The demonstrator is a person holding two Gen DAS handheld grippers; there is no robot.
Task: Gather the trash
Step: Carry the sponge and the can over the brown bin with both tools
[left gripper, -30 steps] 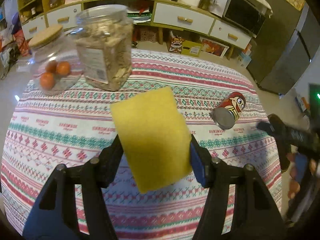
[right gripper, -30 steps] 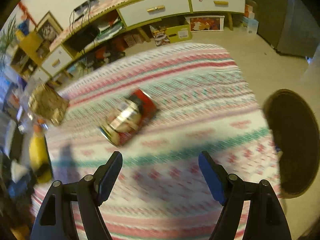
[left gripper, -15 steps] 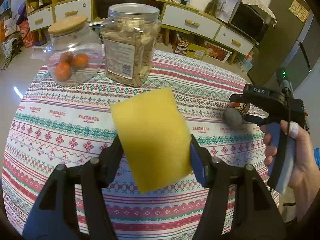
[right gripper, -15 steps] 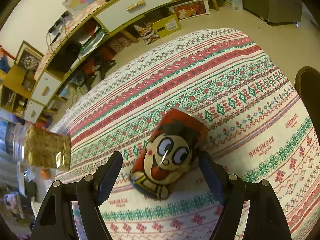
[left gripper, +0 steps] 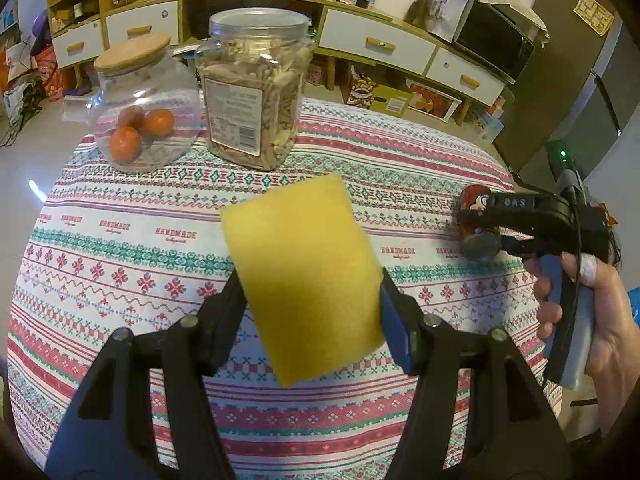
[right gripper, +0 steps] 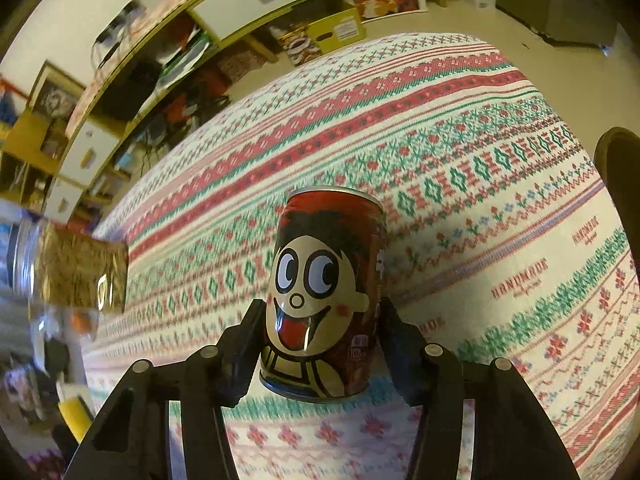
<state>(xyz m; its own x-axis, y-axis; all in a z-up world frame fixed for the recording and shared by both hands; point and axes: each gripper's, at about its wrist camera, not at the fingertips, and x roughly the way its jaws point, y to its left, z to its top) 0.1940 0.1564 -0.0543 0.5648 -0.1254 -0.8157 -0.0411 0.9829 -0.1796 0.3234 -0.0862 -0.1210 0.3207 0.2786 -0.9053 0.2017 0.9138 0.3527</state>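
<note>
Your right hand-held gripper (right gripper: 322, 344) has just closed on the red cartoon-face drink can (right gripper: 326, 300), seemingly firmly; your left hand-held gripper (left gripper: 310, 300) clamps the yellow rectangular sponge (left gripper: 302, 276). Next, lift the can gently.

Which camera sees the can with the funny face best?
The right wrist view: the can fills the middle, face toward the camera, gripped between the right gripper fingers. In the left wrist view it is small at the right edge, mostly hidden behind that gripper.
</note>
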